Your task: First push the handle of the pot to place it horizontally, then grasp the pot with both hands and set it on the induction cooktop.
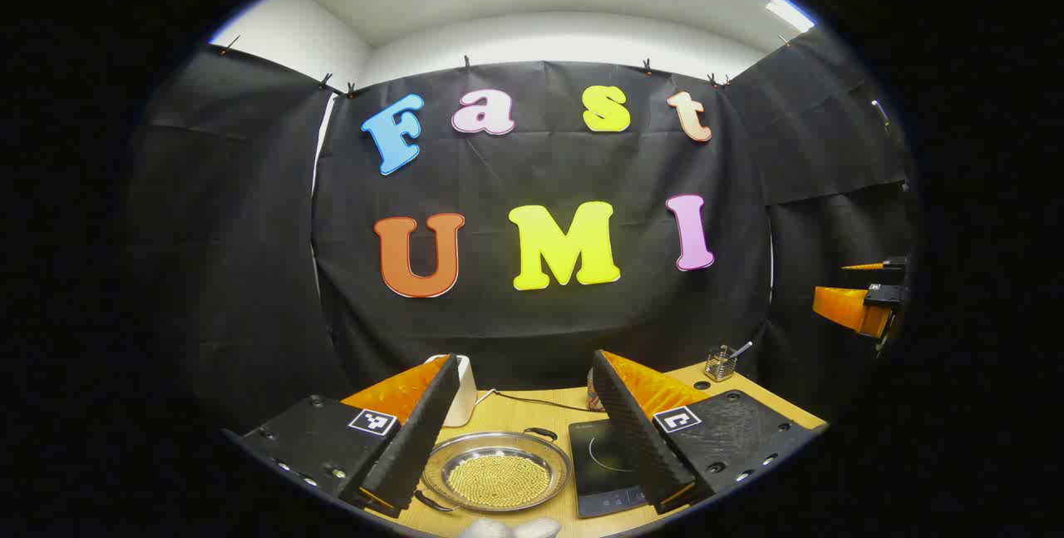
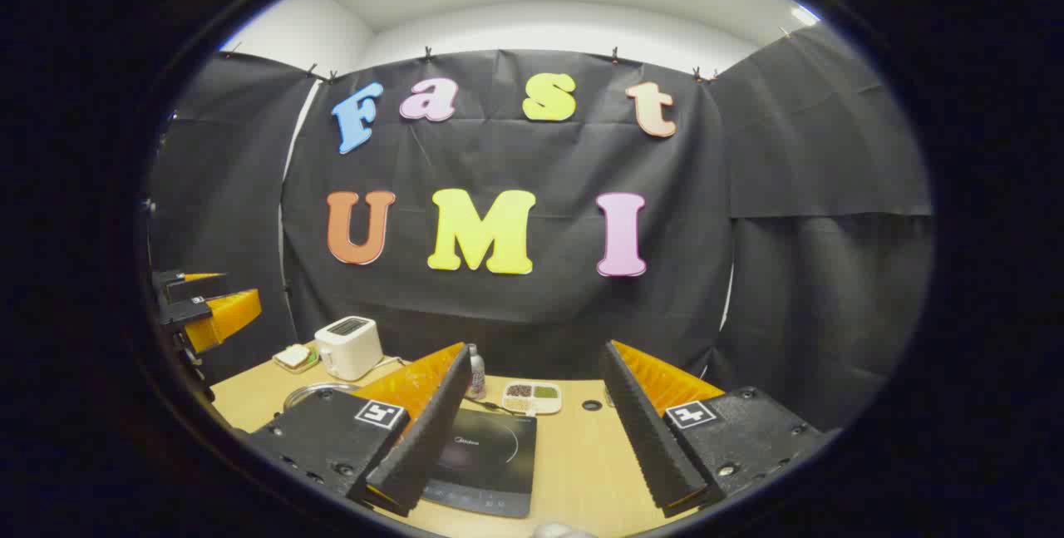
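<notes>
Pot [image 1: 497,480] shallow, shiny (yellow beads inside), both tongs [image 1: 515,430] [image 2: 532,430] apart.

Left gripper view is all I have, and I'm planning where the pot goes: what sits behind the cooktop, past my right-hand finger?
Observer: A divided dish of grains lies on the table just behind the induction cooktop.
Operator: Is the right gripper holding anything?
Observer: No. The right gripper is open, with nothing between its fingers.
Operator: And the white box behind my other finger?
Observer: A toaster, slots facing up.
</notes>
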The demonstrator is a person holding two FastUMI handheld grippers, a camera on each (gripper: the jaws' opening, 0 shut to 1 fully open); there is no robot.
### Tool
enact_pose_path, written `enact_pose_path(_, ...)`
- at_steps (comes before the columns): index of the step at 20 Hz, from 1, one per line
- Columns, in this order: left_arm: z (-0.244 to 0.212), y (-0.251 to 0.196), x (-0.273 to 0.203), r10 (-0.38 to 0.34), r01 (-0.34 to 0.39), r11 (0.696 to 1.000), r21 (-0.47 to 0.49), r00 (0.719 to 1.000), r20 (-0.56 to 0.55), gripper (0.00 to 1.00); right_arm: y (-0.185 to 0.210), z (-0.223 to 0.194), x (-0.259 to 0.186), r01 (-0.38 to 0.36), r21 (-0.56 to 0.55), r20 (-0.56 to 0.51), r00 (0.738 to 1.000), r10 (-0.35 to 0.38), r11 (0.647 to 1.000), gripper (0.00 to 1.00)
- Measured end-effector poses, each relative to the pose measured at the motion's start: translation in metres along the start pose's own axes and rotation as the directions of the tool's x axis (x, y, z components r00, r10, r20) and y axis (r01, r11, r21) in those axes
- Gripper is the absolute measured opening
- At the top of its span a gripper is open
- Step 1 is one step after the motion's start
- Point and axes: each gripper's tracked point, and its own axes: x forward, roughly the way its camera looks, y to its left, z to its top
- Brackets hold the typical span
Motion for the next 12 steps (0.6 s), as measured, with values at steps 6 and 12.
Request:
enact_pose_path(6, 0.0013, -0.0005, 0.0029, 0.008, -0.008, 1.0, -0.005, 1.0, 0.003, 0.96, 0.0037, -0.0014, 0.0046, -0.02, -0.016, -0.009, 1.0, 0.02, 1.0, 0.97)
enact_pose_path(12, 0.0028, -0.0015, 0.0069, 0.008, -0.008, 1.0, -0.013, 1.0, 0.011, 0.96, 0.0058, -0.0008, 0.0087, -0.029, -0.016, -0.015, 0.999, 0.029, 0.999, 0.97)
